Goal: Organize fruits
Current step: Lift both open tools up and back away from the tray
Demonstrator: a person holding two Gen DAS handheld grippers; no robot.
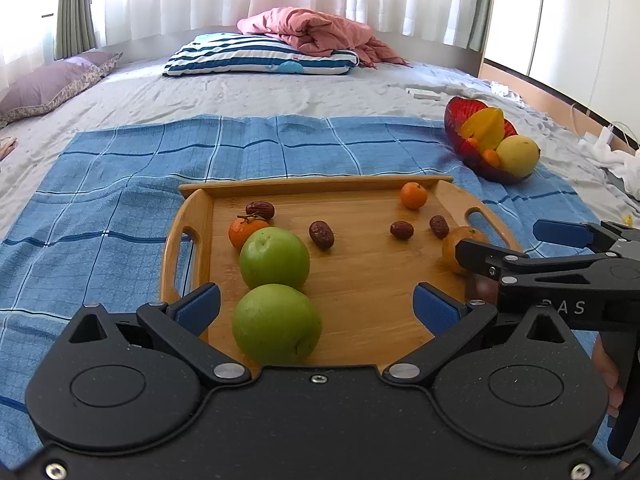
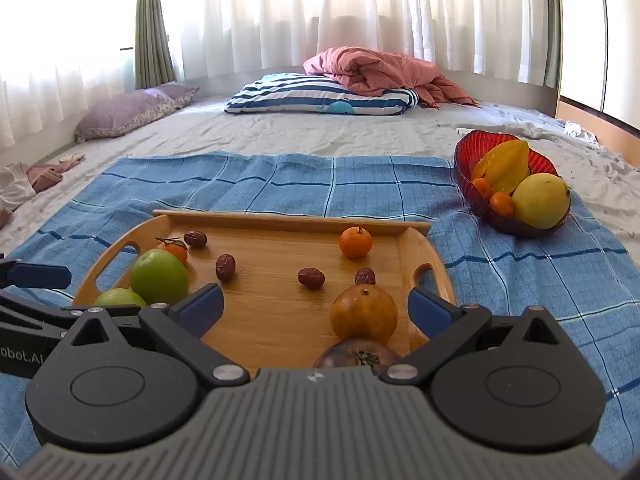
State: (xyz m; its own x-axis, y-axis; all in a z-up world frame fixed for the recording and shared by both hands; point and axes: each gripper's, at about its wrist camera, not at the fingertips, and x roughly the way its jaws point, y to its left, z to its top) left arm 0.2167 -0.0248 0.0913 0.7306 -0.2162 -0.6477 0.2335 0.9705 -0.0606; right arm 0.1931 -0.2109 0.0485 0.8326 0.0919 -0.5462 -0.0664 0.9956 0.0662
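A wooden tray (image 1: 360,280) (image 2: 280,312) lies on a blue checked cloth. It holds two green apples (image 1: 276,322) (image 2: 159,276), small tangerines (image 1: 414,195) (image 2: 355,242), several dark dates (image 1: 321,234) (image 2: 311,278), a larger orange (image 2: 363,312) and a dark purple fruit (image 2: 356,356). My left gripper (image 1: 316,306) stands open around the near green apple. My right gripper (image 2: 316,304) is open, with the orange just ahead between its fingers. A red glass bowl (image 1: 456,114) (image 2: 480,142) at the right holds a starfruit (image 2: 502,166), a yellow fruit and small oranges.
The blue cloth (image 1: 120,200) covers a grey bedsheet. A striped pillow (image 1: 260,56), pink blanket (image 1: 320,28) and purple pillow (image 1: 52,80) lie at the bed's far end. White clutter and cables (image 1: 608,148) sit at the right edge. A person's hand (image 1: 608,372) holds the right gripper.
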